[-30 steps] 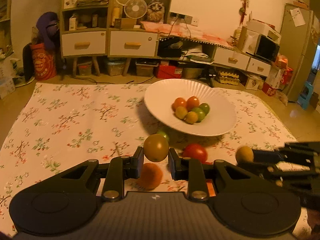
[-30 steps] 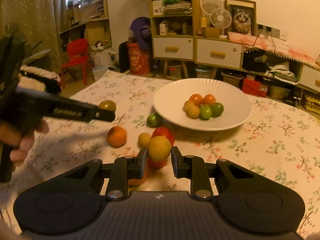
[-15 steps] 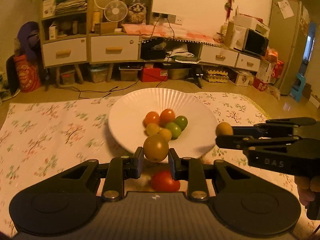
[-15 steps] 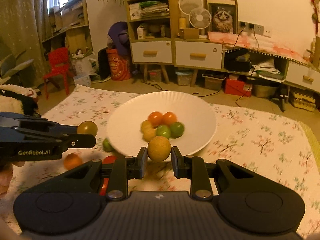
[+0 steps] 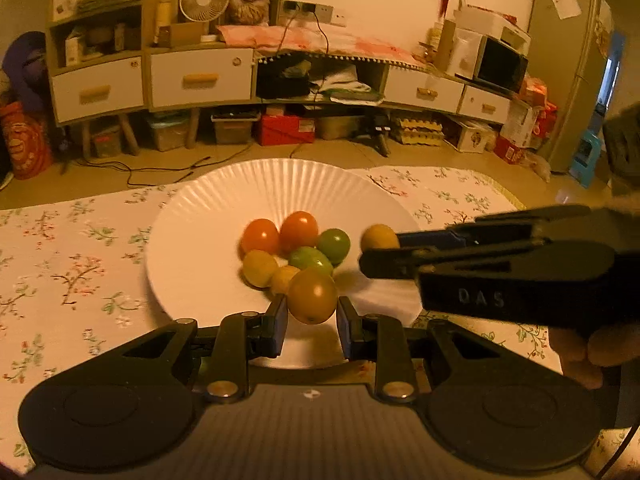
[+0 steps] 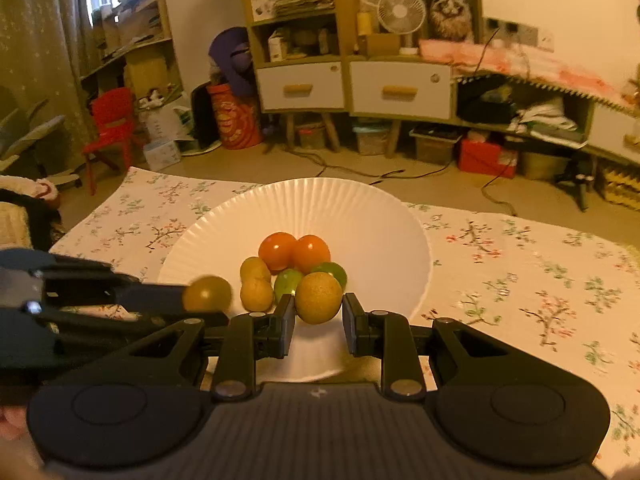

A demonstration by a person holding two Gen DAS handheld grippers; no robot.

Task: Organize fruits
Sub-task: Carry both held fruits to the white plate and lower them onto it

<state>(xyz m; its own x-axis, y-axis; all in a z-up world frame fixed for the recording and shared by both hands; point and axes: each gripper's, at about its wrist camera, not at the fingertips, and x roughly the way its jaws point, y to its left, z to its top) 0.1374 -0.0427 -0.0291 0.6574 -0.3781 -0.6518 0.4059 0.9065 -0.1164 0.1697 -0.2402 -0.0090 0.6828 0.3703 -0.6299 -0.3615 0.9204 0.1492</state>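
Note:
A white ribbed plate sits on the flowered cloth with several small fruits heaped in its middle, red, yellow and green. My left gripper is shut on an olive-brown fruit, held above the plate's near half. My right gripper is shut on a speckled yellow fruit, also over the plate's near half. The right gripper's yellow fruit shows from the side at the right of the left wrist view. At the left of the right wrist view is the left gripper's fruit.
The flowered tablecloth spreads around the plate. Behind the table are a low cabinet with drawers, boxes on the floor and a red chair. A hand holds the right gripper.
Both grippers have moved forward with their fruits, from over the loose fruits on the cloth to over the plate. The plate now looks larger and closer.

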